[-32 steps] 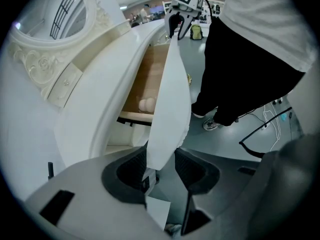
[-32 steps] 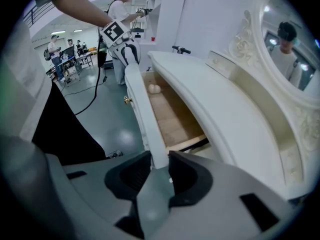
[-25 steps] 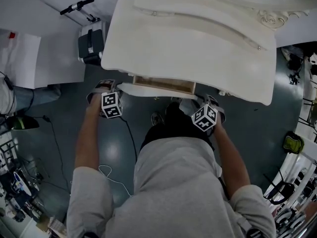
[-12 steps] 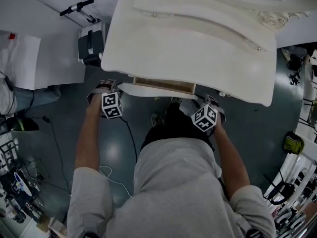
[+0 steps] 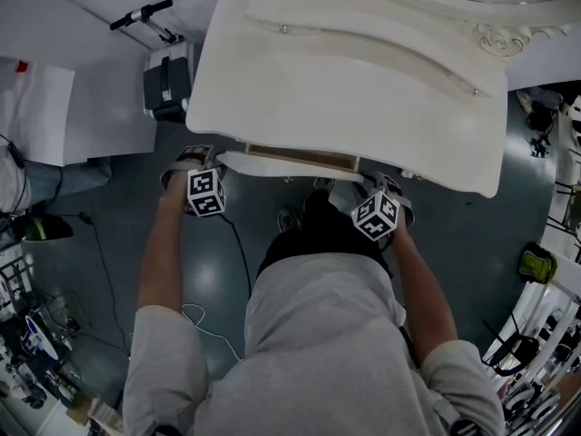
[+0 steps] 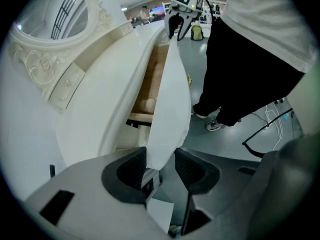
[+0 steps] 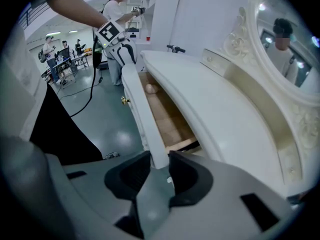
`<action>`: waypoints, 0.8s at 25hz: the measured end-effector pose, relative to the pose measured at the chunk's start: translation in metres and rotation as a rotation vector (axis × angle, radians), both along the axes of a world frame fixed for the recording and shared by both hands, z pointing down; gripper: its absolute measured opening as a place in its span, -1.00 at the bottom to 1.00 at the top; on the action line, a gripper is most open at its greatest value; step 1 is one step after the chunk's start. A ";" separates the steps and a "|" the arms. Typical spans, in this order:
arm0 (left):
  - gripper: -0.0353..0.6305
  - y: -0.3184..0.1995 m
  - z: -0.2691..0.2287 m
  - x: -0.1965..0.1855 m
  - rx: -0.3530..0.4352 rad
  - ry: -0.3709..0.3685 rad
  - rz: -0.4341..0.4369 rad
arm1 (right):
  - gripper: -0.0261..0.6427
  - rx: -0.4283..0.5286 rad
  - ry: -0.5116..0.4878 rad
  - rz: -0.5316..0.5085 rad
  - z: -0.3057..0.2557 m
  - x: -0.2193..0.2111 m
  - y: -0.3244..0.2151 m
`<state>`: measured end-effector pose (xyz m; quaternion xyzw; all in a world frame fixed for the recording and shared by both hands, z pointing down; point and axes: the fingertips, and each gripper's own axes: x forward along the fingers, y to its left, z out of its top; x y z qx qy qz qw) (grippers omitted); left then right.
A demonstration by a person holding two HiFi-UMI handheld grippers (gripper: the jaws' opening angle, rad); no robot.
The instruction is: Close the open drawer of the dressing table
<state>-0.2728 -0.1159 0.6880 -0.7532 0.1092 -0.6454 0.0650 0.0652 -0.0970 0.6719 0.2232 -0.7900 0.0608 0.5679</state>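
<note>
The white dressing table [image 5: 363,80] has its drawer a little way out, with a strip of wooden inside [image 5: 300,156] showing under the top's front edge. The drawer front [image 5: 272,166] is a long white panel. My left gripper [image 5: 201,163] is at its left end, where the panel [image 6: 170,99] runs between the pads and the gripper [image 6: 161,159] is shut on it. My right gripper [image 5: 368,184] is at the other end, and its pads clamp the panel [image 7: 142,114], so the gripper [image 7: 159,166] is shut on it too. A small round pale thing [image 7: 150,88] lies inside the drawer.
An oval mirror [image 7: 290,49] in a carved frame rises at the table's back. A brass knob [image 7: 123,100] sticks out of the drawer front. A black case [image 5: 166,80] stands on the floor left of the table and a cable [image 5: 238,243] trails by my legs. People stand far off.
The strip of wooden inside has grown narrower: the drawer has slid a little further under the table top. Both grippers keep their hold at the panel's ends.
</note>
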 end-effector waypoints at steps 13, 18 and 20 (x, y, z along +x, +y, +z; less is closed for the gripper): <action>-0.38 -0.008 -0.001 0.000 0.041 0.011 -0.015 | -0.53 0.031 0.008 0.073 0.000 0.000 -0.008; -0.37 -0.008 -0.001 -0.001 0.069 0.016 -0.031 | -0.51 0.041 0.011 0.145 0.000 0.001 -0.007; -0.36 -0.011 -0.003 -0.003 0.102 0.014 -0.047 | -0.50 0.042 0.005 0.189 0.000 0.000 -0.009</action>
